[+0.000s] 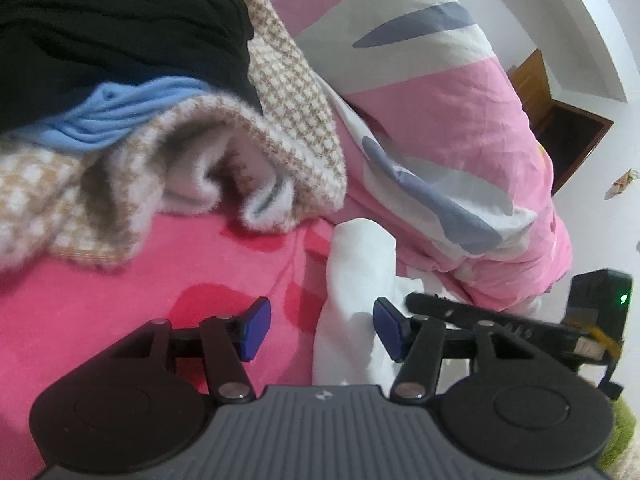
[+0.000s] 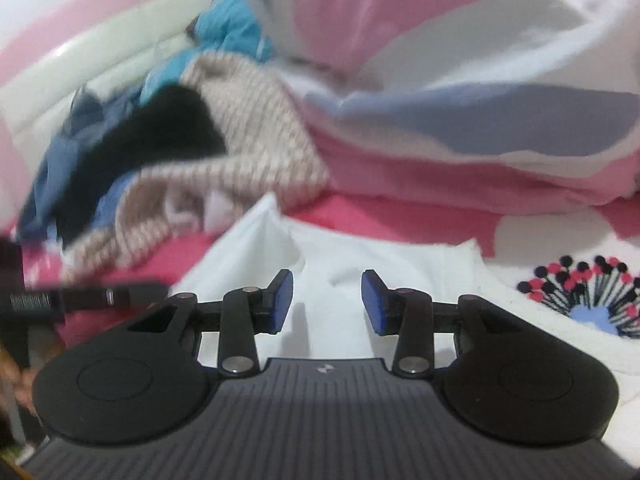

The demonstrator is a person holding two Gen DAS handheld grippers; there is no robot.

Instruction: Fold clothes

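A white garment (image 2: 344, 264) is being worked on the bed (image 1: 120, 280), lying partly flattened under both tools, left tool (image 1: 322, 330) and right tool (image 2: 327, 303) standing part-open and gripping nothing, while the pile (image 1: 132, 92) is waiting unfolded behind.

A: Left claw (image 1: 322, 330): ribbed dark-grey body, small pale logo at top centre. Two round black housings, each with a faint circle.

B: Noted. Black linkage arms, silver pivot screws at the joints. Finger pads (image 1: 256, 328) blue.

A: Right claw (image 2: 327, 306), same build: ribbed grey body, black discs, silver screws, blue pads (image 2: 282, 300).

B: From the left wrist view, its side shows a green light and a yellow cable.
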